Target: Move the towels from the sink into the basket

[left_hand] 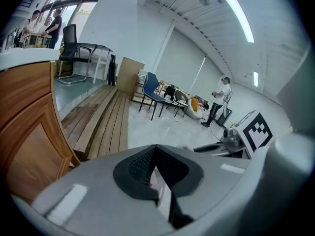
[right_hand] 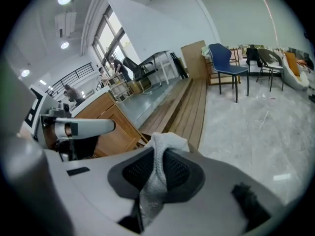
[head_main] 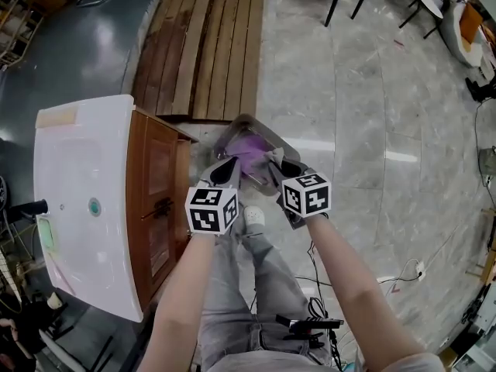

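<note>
Wooden planks (head_main: pixel 205 45) near cabinet (head_main: pixel 159 200); blue chair (right_hand: pixel 224 58).

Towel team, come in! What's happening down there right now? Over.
Right hand-held gripper shut on grey towel. Left hand-held gripper shut on pale cloth edge. Both over basket, purple towel there too. Nothing blocking.

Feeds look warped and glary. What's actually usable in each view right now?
Head view: fisheye bends the room, glare streaks on the marble floor, purple towel readable at centre. Left gripper view: ceiling strip light blown out, corners dark. Right gripper view: grey towel sharp in the jaws, windows bright.
</note>
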A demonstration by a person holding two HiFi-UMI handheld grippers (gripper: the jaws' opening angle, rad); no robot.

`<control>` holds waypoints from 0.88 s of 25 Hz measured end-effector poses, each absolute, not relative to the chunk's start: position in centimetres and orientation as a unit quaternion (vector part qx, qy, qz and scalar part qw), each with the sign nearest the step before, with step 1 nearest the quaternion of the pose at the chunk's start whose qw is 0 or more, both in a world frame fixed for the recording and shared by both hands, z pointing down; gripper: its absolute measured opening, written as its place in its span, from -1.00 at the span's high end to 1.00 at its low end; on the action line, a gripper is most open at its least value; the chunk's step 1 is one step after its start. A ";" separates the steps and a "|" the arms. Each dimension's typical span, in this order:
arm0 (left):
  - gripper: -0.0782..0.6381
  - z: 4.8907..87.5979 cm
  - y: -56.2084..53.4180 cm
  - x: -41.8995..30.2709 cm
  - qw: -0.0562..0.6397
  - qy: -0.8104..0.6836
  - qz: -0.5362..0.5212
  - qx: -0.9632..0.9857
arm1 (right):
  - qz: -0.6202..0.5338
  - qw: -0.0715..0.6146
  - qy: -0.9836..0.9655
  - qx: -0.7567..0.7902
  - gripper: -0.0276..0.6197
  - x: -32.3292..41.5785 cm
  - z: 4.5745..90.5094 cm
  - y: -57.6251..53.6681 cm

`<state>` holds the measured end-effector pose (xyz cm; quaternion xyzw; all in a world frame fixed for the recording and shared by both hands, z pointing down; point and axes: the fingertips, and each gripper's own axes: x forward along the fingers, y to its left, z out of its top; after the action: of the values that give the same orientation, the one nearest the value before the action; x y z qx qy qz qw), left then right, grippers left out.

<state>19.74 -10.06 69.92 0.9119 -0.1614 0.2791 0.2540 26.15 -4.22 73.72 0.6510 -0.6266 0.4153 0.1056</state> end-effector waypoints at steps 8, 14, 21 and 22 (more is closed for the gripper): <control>0.77 72.1 -9.7 19.4 0.272 -0.165 0.289 0.903 | 0.443 0.155 -0.611 0.638 0.78 26.5 79.4 -4.1; 0.77 73.9 -10.2 19.6 0.284 -0.174 0.295 0.895 | 0.455 0.179 -0.601 0.633 0.78 26.4 82.3 -3.8; 0.77 74.9 -11.1 19.4 0.298 -0.184 0.302 0.887 | 0.465 0.179 -0.589 0.636 0.61 27.4 83.5 -5.2; 0.77 74.9 -11.2 19.3 0.298 -0.184 0.301 0.887 | 0.465 0.180 -0.586 0.639 0.56 27.7 83.6 -5.4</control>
<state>19.33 -11.16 74.87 0.8868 -0.1837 0.3014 0.2983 27.66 -5.37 83.59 0.6386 -0.5861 0.4651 0.1797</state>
